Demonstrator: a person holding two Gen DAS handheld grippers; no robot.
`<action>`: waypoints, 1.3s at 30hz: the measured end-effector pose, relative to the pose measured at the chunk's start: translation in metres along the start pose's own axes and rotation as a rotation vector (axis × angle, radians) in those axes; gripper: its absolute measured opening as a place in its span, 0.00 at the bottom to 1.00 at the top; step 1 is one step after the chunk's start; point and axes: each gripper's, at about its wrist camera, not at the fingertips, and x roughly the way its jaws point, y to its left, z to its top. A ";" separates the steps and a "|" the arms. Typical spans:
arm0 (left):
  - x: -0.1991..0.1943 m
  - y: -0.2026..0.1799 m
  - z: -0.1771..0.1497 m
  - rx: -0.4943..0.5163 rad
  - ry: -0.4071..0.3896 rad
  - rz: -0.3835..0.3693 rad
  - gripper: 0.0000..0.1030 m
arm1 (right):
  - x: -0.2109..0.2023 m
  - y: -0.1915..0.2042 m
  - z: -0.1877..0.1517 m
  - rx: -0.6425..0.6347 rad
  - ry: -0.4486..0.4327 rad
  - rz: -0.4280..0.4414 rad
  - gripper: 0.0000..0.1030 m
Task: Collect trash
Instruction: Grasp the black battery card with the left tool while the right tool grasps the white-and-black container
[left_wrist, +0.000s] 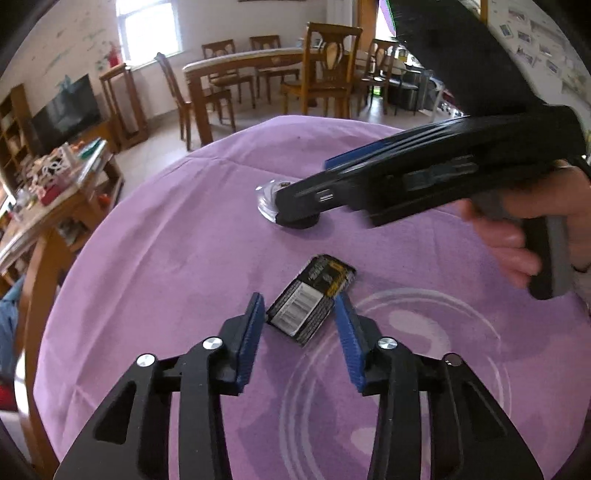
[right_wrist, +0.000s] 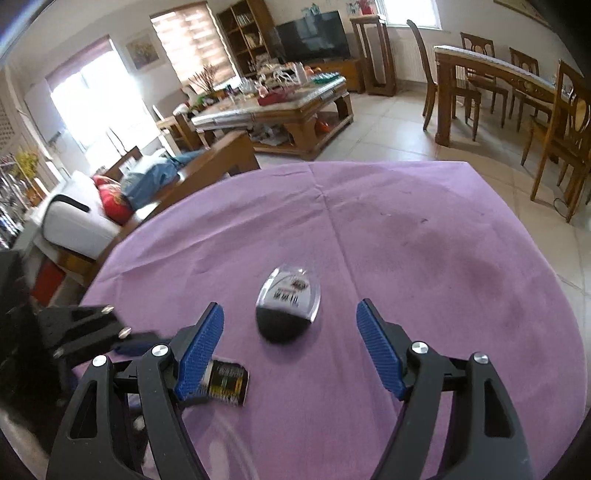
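right gripper (left_wrist: 284, 201) hides clear container (left_wrist: 266, 201); wrapper (left_wrist: 310, 299) visible

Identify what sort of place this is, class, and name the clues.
Probably a home's living and dining room: a TV, a sofa, and a dining table with wooden chairs.

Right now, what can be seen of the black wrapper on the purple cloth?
The black wrapper is a flat, glossy rectangular packet with yellow print at one end and a white barcode panel. It lies flat and skewed on the purple tablecloth, between the blue pads of the left gripper, one pad at its edge. Whether the pads press it is unclear.
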 end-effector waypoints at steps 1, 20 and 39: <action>-0.001 -0.001 -0.001 -0.004 -0.001 0.000 0.34 | 0.005 0.000 0.002 -0.004 0.010 -0.008 0.67; -0.049 -0.038 -0.018 -0.125 -0.133 0.030 0.32 | -0.074 -0.010 -0.032 0.024 -0.162 0.047 0.40; -0.080 -0.200 0.057 -0.094 -0.356 -0.152 0.32 | -0.247 -0.111 -0.135 0.218 -0.511 -0.032 0.40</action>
